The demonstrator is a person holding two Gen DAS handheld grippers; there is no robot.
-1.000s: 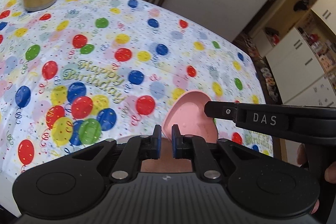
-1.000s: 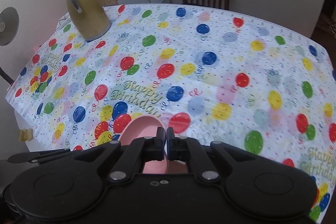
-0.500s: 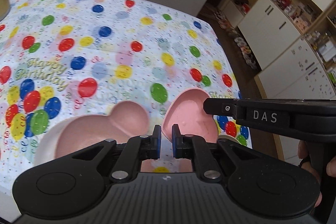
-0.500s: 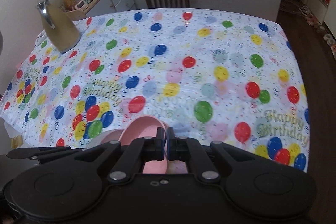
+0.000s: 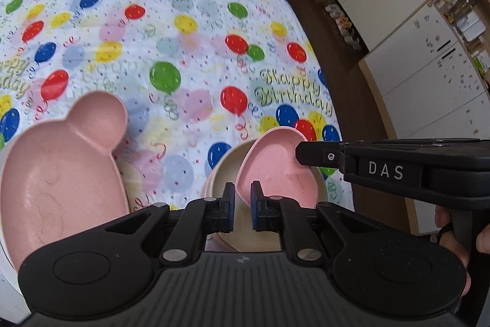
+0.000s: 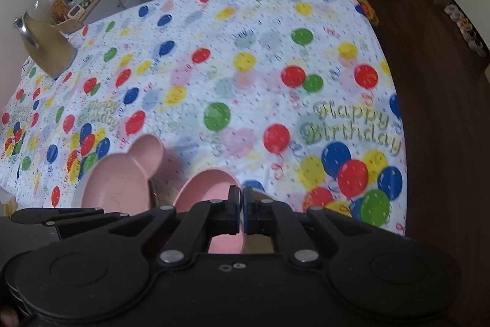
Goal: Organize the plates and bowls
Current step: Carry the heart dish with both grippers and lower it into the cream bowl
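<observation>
Both hands have swung across the worktop (image 5: 183, 20) toward its right end: the kettle (image 6: 46, 51), once close, is now far off at ten o'clock in the right view. The left gripper (image 5: 243, 206) pinches the rim of a pink heart-shaped bowl (image 5: 275, 170), now over a beige bowl (image 5: 226, 170) that has come into view, apparently ready for nesting. The right gripper (image 6: 242, 212) pinches a pink oval bowl (image 6: 205, 186). The heart's long axis points to twelve o'clock. An eared pink plate (image 5: 58, 170) sits at eight o'clock.
</observation>
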